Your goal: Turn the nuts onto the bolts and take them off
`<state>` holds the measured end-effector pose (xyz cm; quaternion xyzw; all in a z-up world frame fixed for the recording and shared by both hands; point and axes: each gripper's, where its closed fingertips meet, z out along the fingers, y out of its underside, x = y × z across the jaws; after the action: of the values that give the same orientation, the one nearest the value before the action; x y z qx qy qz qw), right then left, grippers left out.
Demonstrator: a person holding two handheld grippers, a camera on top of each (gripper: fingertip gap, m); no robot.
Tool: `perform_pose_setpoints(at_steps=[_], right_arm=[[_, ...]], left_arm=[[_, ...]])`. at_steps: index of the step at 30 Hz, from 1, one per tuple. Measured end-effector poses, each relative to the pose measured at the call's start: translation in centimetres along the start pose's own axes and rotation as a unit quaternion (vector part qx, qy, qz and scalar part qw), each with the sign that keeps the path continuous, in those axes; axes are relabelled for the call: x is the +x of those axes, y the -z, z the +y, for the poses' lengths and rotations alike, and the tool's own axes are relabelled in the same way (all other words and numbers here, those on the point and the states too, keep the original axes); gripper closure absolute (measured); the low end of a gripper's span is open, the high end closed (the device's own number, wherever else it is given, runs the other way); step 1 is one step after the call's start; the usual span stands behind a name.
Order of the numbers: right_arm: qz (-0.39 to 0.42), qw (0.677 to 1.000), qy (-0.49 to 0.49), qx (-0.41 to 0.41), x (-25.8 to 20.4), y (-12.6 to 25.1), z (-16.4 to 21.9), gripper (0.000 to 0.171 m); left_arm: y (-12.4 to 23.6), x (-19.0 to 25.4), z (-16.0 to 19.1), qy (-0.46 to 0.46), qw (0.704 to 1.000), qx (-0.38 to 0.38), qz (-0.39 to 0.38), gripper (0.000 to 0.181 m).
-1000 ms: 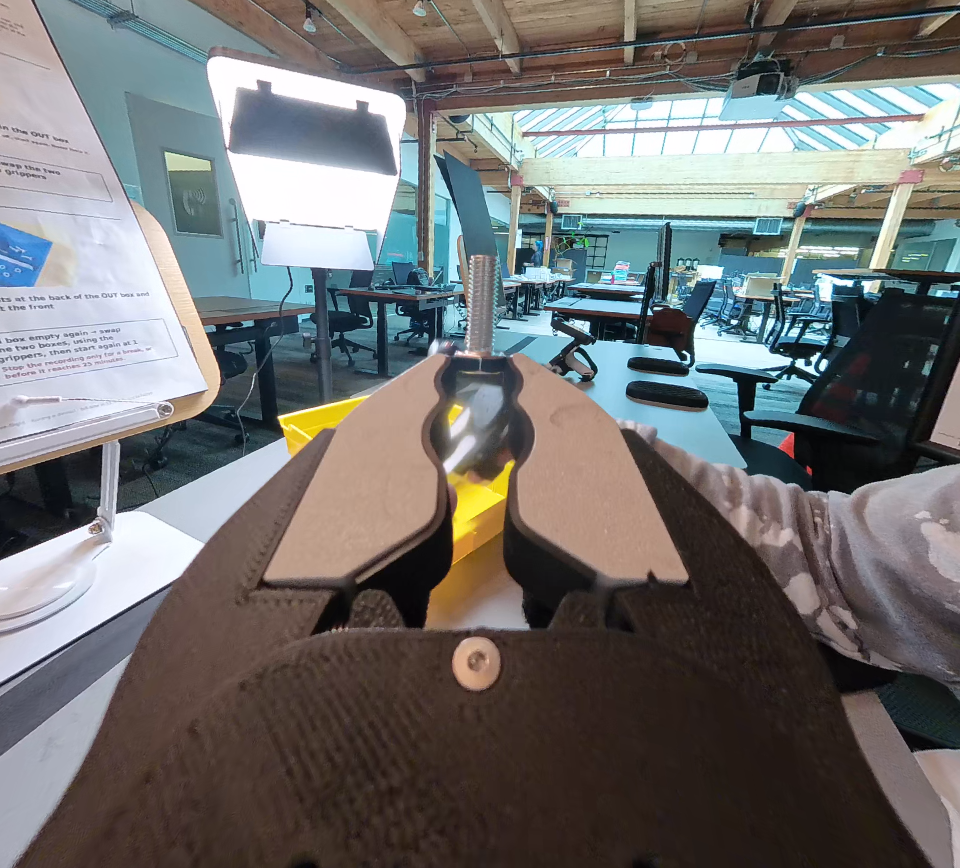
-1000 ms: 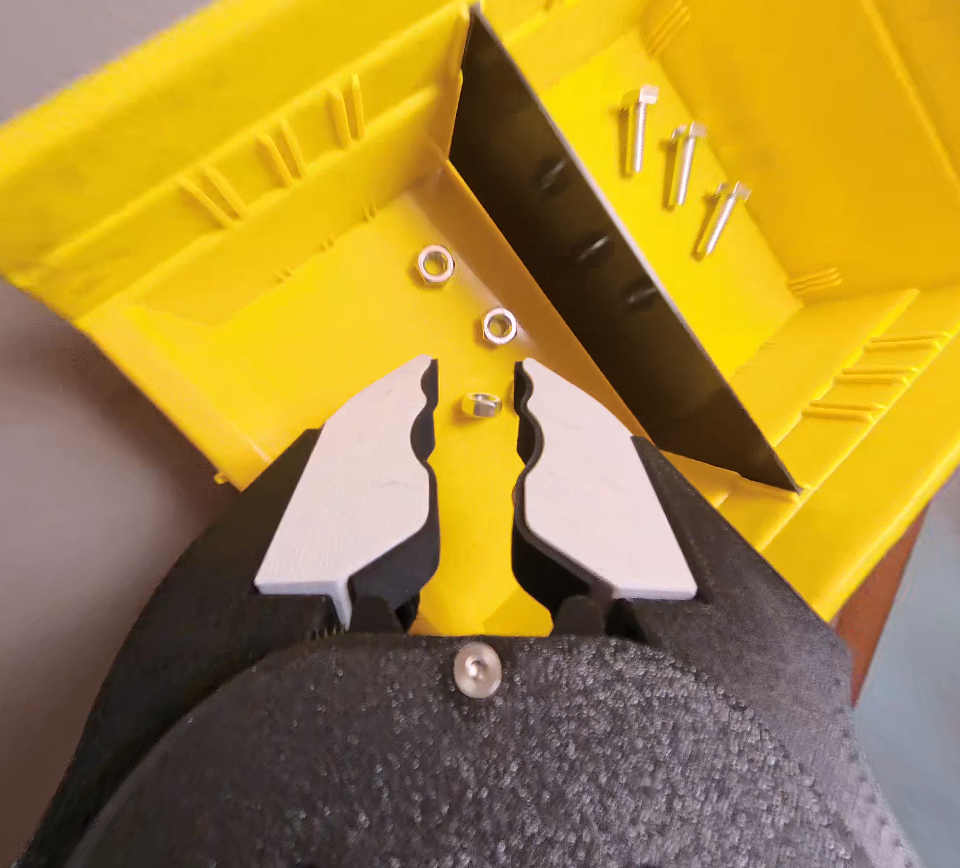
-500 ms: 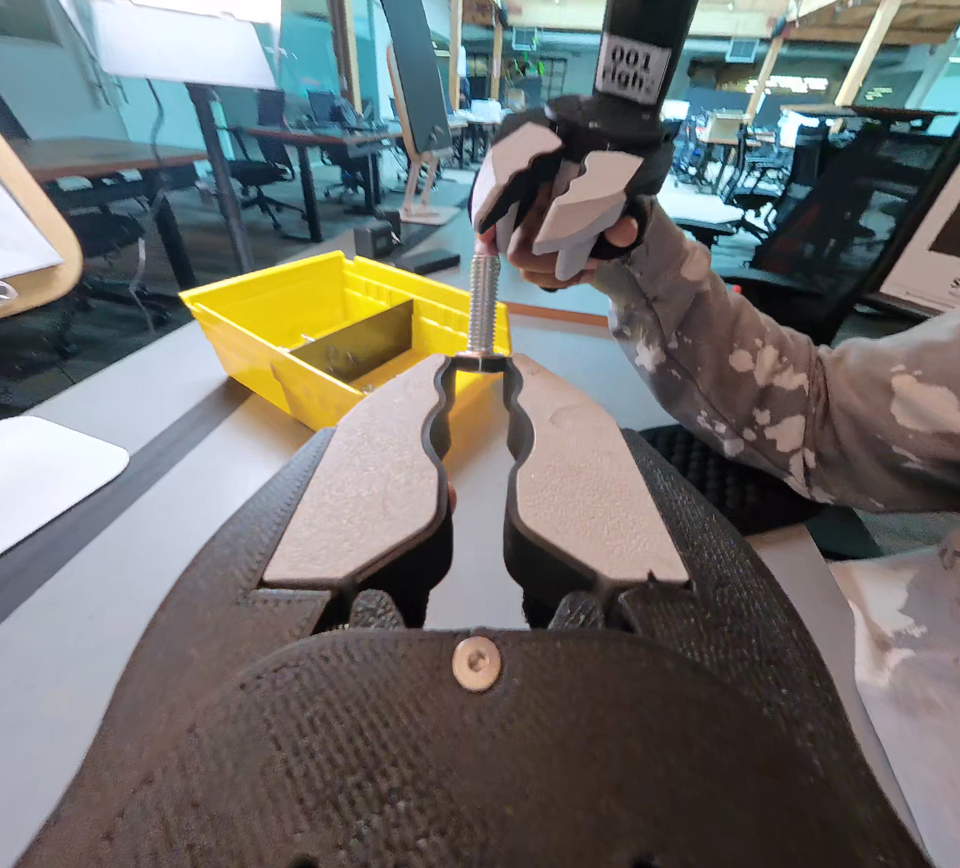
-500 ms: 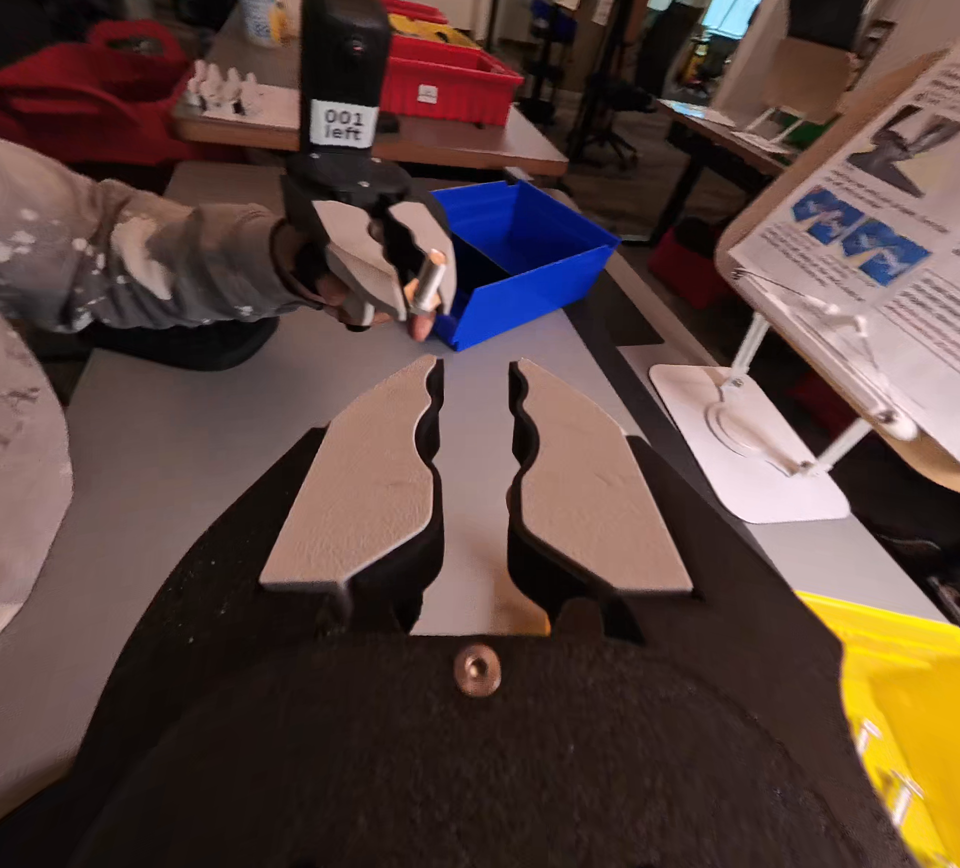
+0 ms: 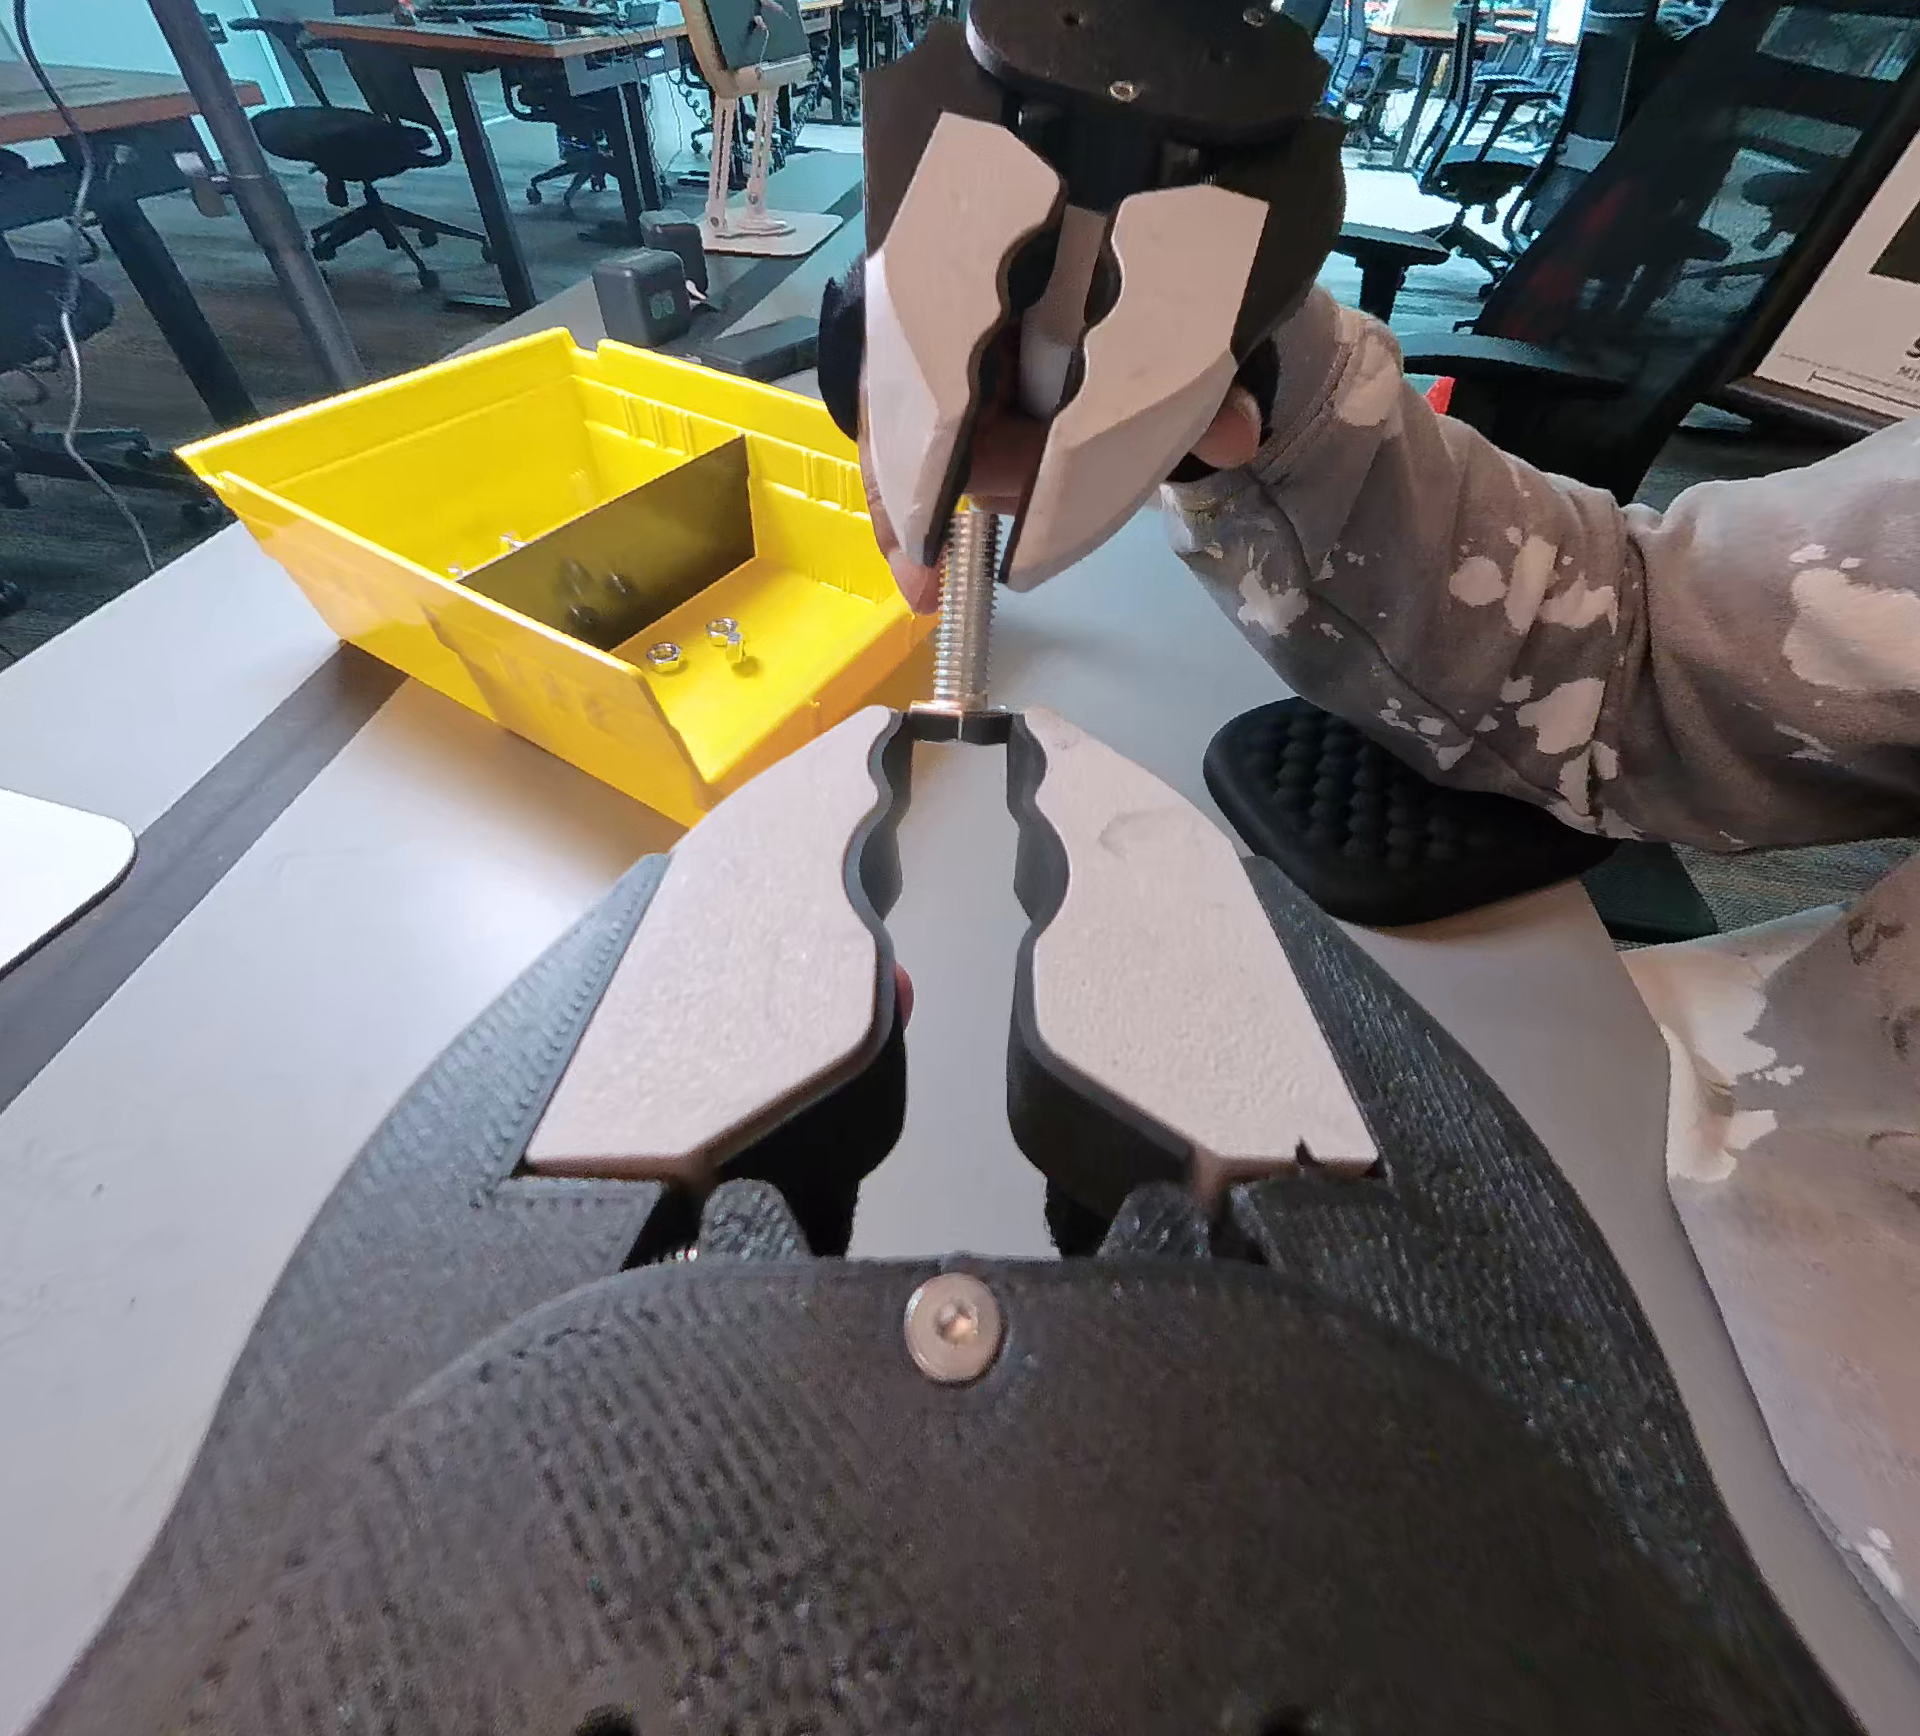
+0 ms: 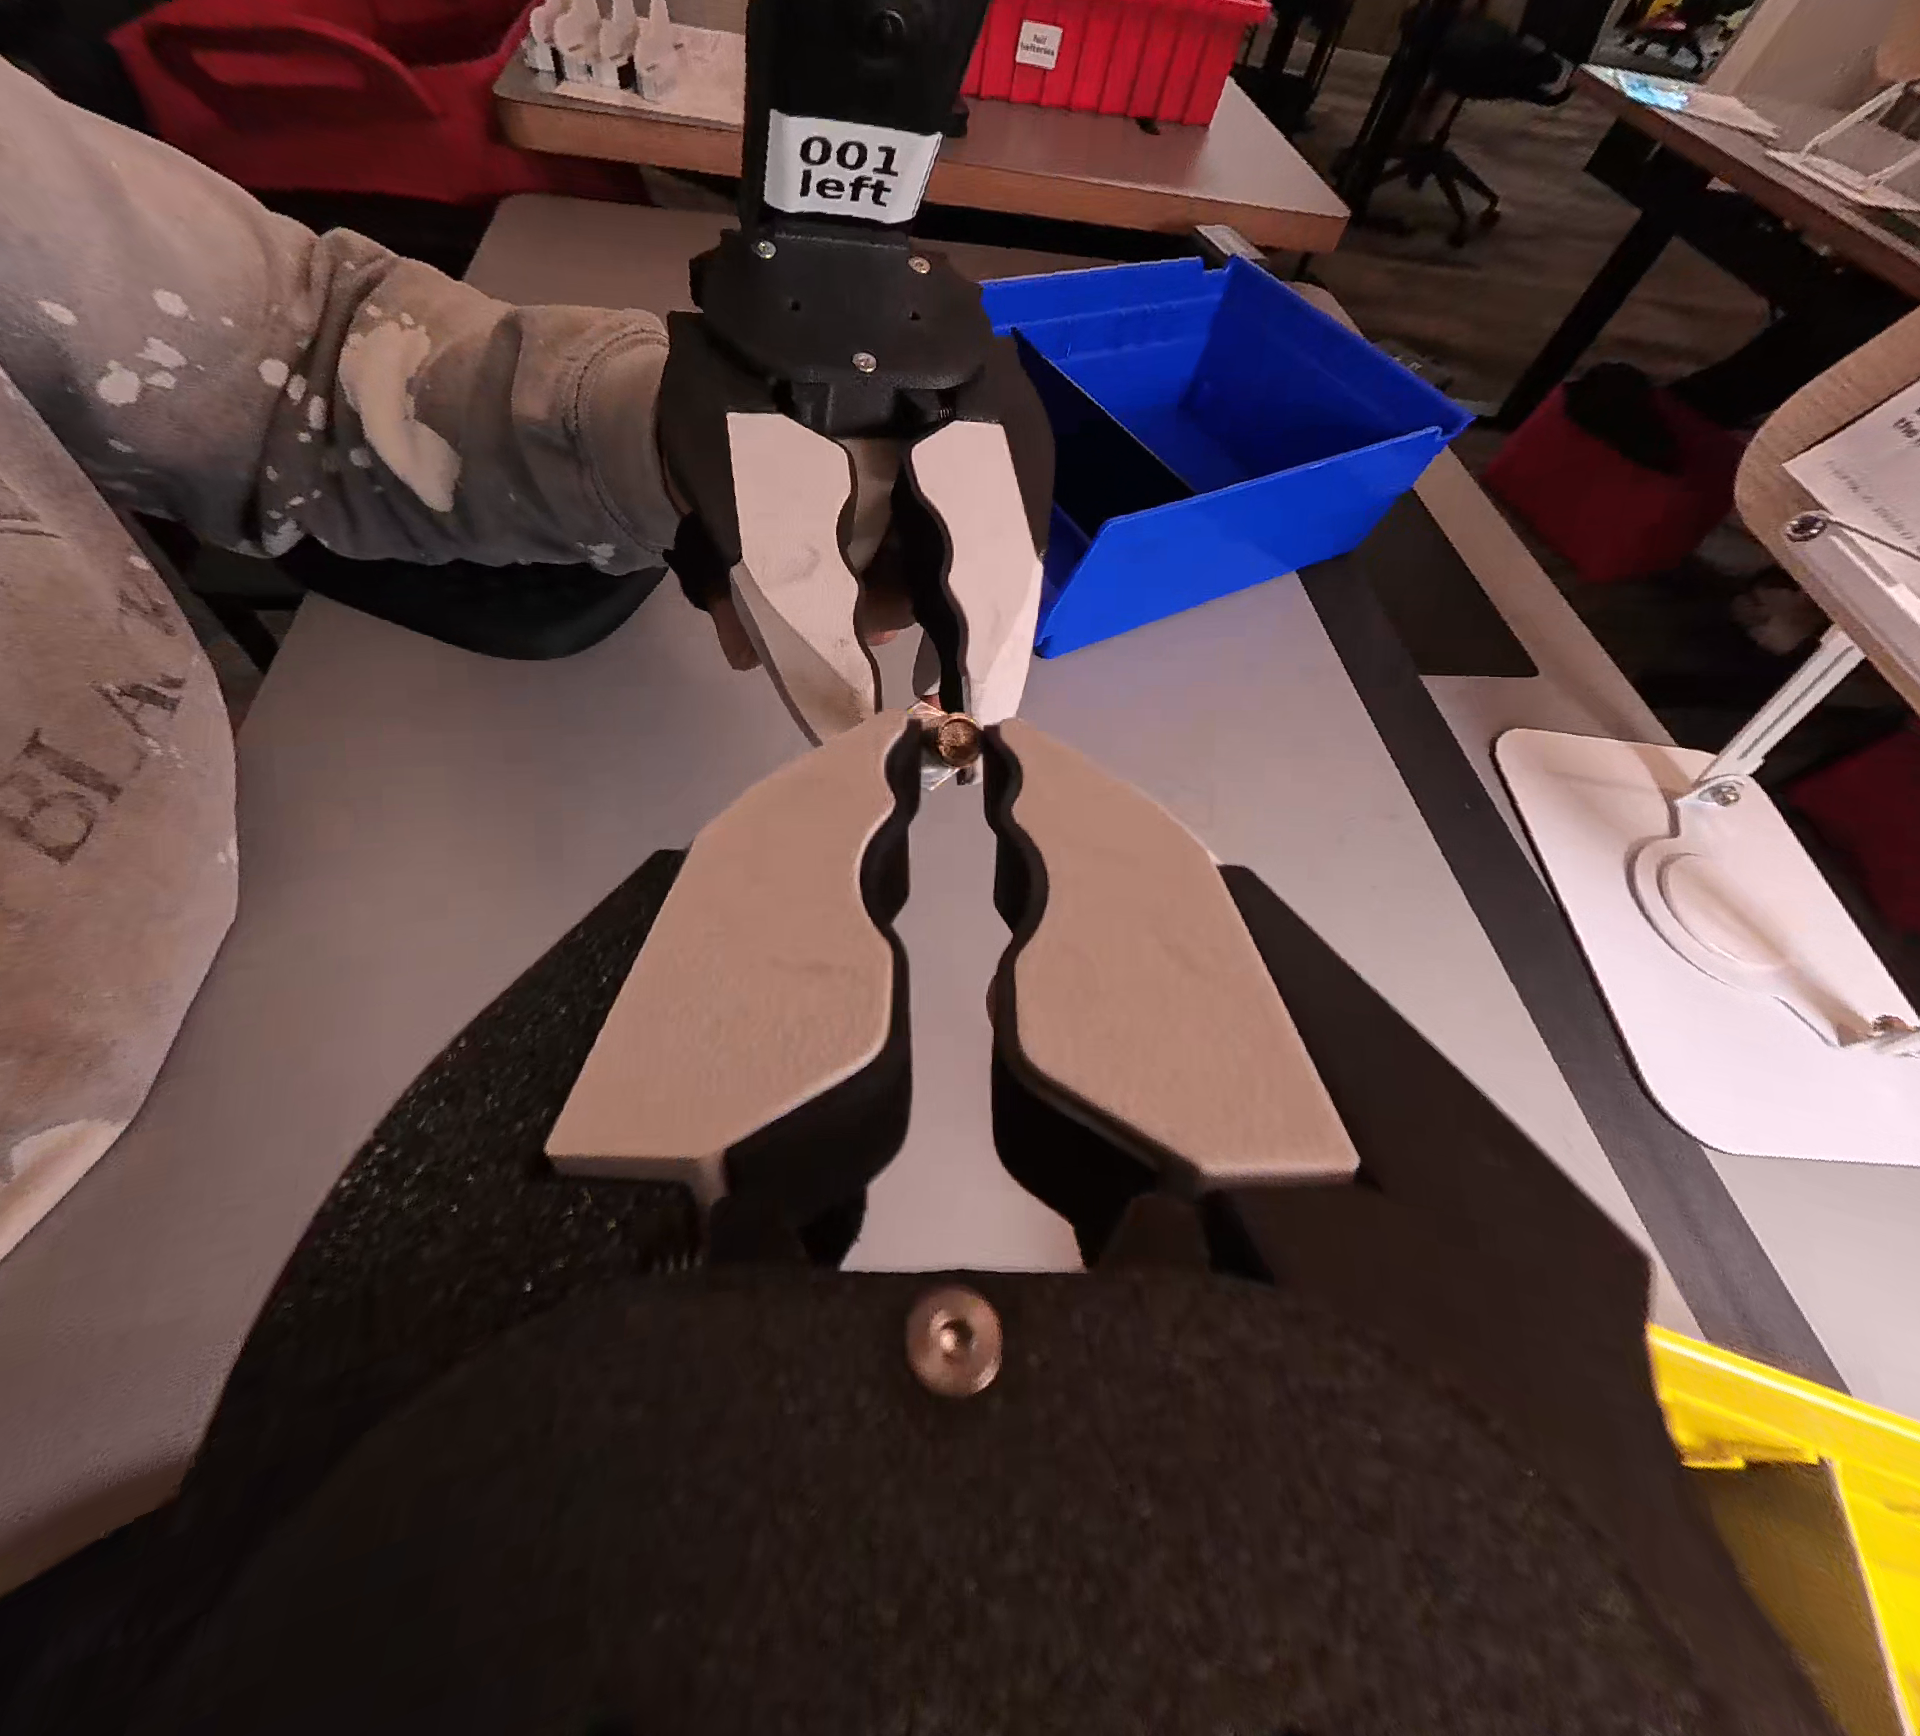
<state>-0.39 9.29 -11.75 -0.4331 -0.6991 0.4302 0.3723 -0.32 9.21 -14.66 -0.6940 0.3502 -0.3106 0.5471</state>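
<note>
Two bins, yellow and blue, on grey table; office desks behind.

Shiny threaded metal bolt, glossy yellow plastic bin, smooth matt grey table, rough-grained pale gripper fingers

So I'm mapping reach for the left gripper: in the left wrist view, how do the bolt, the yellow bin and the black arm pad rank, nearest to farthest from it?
1. Bolt: clamped by its head at the tips of the left gripper, pointing away.
2. and 3. Yellow bin, ahead on the left, and black arm pad, ahead on the right: too close to call.
</note>
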Motion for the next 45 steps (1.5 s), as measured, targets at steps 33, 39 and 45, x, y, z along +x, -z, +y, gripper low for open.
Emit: perform_pose_setpoints(at_steps=[33, 39, 45], right_arm=[[0.293, 0.948, -0.12, -0.015, 14.8, 7.7, 2.7, 0.171], [0.316, 0.938, -0.135, -0.038, 16.9, 10.1, 4.0, 0.171], [0.274, 0.953, -0.109, -0.07, 14.6, 7.9, 4.4, 0.171]], left_arm=[[4.4, -6.2, -2.1, -0.001, 0.986, 0.083, -0.147, 0.163], [5.1, -7.1, -2.2, -0.01, 0.982, 0.083, -0.168, 0.166], [4.6, -7.3, -1.3, -0.004, 0.984, 0.068, -0.163, 0.166]])
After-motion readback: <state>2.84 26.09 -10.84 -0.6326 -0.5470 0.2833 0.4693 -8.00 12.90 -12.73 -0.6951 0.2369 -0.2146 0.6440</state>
